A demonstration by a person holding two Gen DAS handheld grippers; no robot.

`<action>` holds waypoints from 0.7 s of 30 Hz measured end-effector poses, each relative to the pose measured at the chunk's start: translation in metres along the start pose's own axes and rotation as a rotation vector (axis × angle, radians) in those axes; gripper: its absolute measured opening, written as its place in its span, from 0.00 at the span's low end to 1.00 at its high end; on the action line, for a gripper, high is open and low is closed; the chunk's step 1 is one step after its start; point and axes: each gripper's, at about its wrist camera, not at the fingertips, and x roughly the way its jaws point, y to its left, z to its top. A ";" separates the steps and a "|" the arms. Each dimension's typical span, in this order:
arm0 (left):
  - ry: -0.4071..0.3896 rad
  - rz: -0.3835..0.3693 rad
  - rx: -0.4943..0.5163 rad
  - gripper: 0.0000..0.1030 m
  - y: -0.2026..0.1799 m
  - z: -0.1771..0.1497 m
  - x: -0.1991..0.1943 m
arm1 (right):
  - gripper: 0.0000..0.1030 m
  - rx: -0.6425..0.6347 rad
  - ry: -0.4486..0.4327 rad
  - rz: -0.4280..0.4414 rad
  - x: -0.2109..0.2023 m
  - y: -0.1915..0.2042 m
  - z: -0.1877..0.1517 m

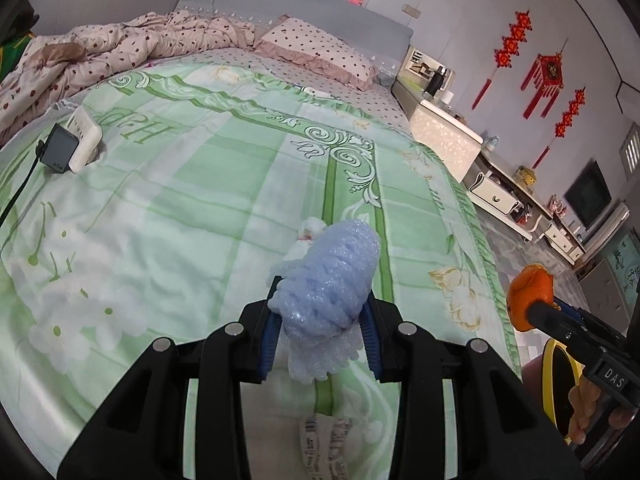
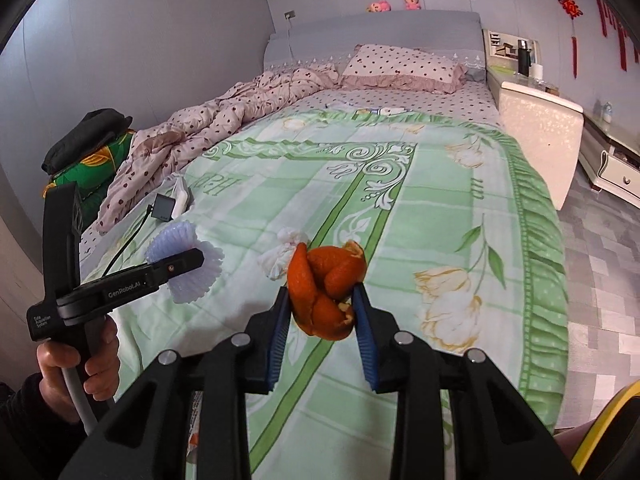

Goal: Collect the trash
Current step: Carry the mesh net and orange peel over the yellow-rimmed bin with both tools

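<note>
I have 2 bits of trash up off the bed (image 2: 460, 208) right now. My left gripper (image 1: 320, 312) pinches a blue foam fruit net (image 1: 328, 276). The net is puffy and very light, and it squashes in where the pads press on its middle. I think it will spring back if I let go, so a soft squeeze across the fat part is best.

My right gripper (image 2: 322, 300) pinches a curl of orange peel (image 2: 324, 288). The peel is bendy and may be a bit slick on the shiny side. The pads press the thick folded part, which looks like a good place, since a thin edge could tear.

1 more piece lies on the green cover: a crumpled white tissue (image 2: 280, 256), just past the peel. It looks soft and light. I would grab it at the bunched middle.
</note>
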 end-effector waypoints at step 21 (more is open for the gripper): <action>-0.107 -0.201 0.281 0.33 -0.236 -0.005 -0.103 | 0.28 0.107 -0.304 -0.190 -0.213 -0.085 0.004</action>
